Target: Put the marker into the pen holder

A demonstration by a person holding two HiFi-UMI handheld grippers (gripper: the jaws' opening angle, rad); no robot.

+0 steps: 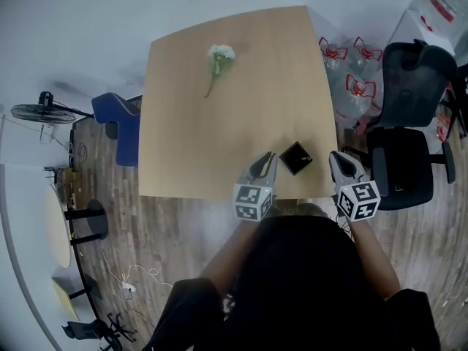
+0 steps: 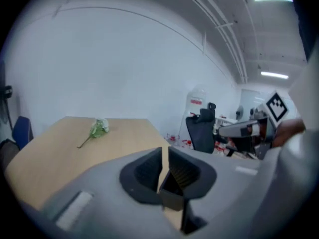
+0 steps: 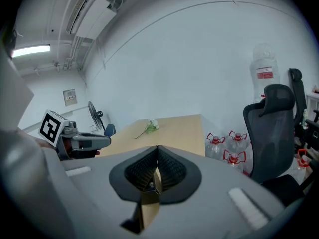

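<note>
**A:** Which step are we at?

**B:** The end of it, I'd judge. The pen holder [image 1: 295,157] stands near the front edge of the table [image 1: 219,123], between the two grippers. A small pale speck at its rim [image 1: 306,157] is probably the marker, though it's too small to be sure. No marker lies loose on the table.

**A:** Is either gripper carrying it?

**B:** No. The left gripper [image 1: 265,159] has a thin slit between its jaws with nothing in it. The right gripper [image 1: 336,158] has its tips together and is empty too. Both sit just beside the holder without touching it.

**A:** So what's next?

**B:** If that speck is the marker, both grippers just need to pull back without knocking the holder. If it isn't, the marker has to be found first.

**A:** And the surroundings?

**B:** It's a pale wooden table, bare except for a flower [image 1: 219,57] at the far side. There's a black office chair [image 1: 409,123] on the right, water bottles [image 1: 351,72] beside it, a blue chair [image 1: 124,123] and a fan [image 1: 42,112] on the left, and a wood floor [image 1: 175,232].
</note>
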